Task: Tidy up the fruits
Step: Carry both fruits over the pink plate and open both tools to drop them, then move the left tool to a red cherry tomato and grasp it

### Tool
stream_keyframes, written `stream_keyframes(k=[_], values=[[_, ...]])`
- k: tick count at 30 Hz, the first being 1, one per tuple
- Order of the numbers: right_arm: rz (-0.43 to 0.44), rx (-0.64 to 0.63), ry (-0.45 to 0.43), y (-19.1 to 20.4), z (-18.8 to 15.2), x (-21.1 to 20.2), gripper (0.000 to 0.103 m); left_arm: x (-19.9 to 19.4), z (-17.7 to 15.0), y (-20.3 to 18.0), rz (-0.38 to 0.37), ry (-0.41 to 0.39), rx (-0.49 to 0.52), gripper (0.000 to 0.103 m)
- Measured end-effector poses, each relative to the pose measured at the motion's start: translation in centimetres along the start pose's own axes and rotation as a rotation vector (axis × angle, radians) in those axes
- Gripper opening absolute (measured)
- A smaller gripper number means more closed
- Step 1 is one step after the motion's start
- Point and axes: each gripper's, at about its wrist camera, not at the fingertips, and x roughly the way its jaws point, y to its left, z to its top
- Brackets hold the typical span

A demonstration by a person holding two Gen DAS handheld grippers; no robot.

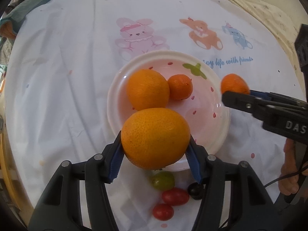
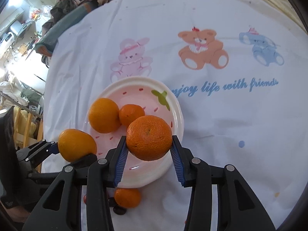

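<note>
Tablecloth [image 1: 67, 57] fills the frame, cartoon bears printed across the top. Mid-frame sits the strawberry plate [image 1: 173, 54], carrying an orange [image 1: 147, 89] and a mandarin [image 1: 180, 89]. Low centre, left gripper [image 1: 155, 165] pinches a big orange [image 1: 155, 137] over the plate's near rim. Right gripper [image 2: 149, 163] squeezes a tangerine [image 2: 149, 137] above the plate. Bottom: green grape [image 1: 162, 180], two cherry tomatoes [image 1: 175, 196].

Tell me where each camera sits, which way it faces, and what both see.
Left wrist: rides the left gripper, looking forward and down at its large orange by the plate; the right gripper shows too.
Right wrist: rides the right gripper, looking down over its mandarin; the left gripper shows.
Shared: plate, both fruits, bear-print cloth.
</note>
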Motion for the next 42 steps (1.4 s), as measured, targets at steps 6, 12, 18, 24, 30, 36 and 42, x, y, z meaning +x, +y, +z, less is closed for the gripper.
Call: stream_keyframes(k=[6,12,18,24,30,36,42], values=[[0.011,0.044,0.048,-1.1,-0.2,1.8,0.046,1.5,-0.2,0.1,-0.001,0.037,-0.012,0.055],[0.017,0.032,0.058,-0.8,-0.4,2.0,0.048,1.9,-0.4,0.4,0.000,0.046,-0.022,0.056],[0.021,0.038,0.056,-0.8,-0.4,2.1,0.050,2.1,-0.4,0.7,-0.003,0.061,-0.032,0.058],[0.068,0.084,0.027,-1.2,-0.2,1.3,0.071,1.4,-0.4,1.1,-0.009,0.028,-0.057,0.084],[0.078,0.102,-0.022,-1.3,0.4,-0.2,0.082,1.0,-0.5,0.9,0.000,0.027,-0.041,0.084],[0.057,0.075,-0.085,-0.6,0.8,-2.1,0.084,-1.2,-0.7,1.1,-0.023,0.007,-0.086,0.084],[0.051,0.050,-0.124,0.5,0.0,-4.6,0.084,-4.0,-1.5,0.8,0.013,-0.025,-0.043,0.084]])
